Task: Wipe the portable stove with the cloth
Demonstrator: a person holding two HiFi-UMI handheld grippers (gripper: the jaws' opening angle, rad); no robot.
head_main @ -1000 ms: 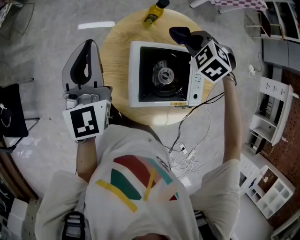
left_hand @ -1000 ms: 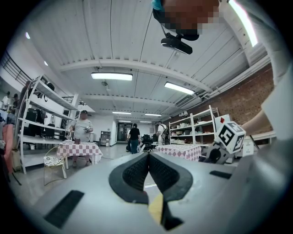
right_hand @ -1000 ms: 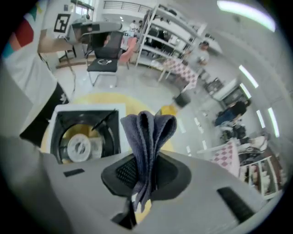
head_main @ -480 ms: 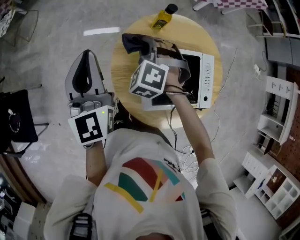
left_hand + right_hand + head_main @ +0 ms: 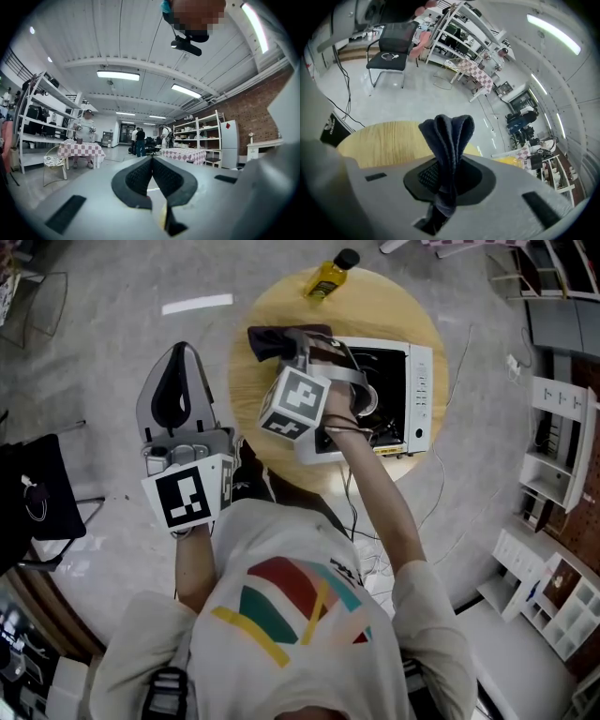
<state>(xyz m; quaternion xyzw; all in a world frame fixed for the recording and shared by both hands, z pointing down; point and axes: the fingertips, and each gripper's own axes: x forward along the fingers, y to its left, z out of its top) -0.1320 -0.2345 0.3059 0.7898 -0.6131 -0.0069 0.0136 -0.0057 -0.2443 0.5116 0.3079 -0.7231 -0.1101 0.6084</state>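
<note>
Your right gripper [image 5: 298,345] has its jaws clamped on the dark cloth [image 5: 449,136], held over the left edge of the white stove [image 5: 419,390] on the round counter [image 5: 246,390]; it may be touching. Your left gripper [image 5: 151,164] hangs off the counter, jaws together, empty.

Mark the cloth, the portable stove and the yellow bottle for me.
cloth [image 5: 449,140], right gripper view, middle of the folded fabric.
portable stove [image 5: 420,390], head view, white control panel.
yellow bottle [image 5: 326,279], head view, its body.
</note>
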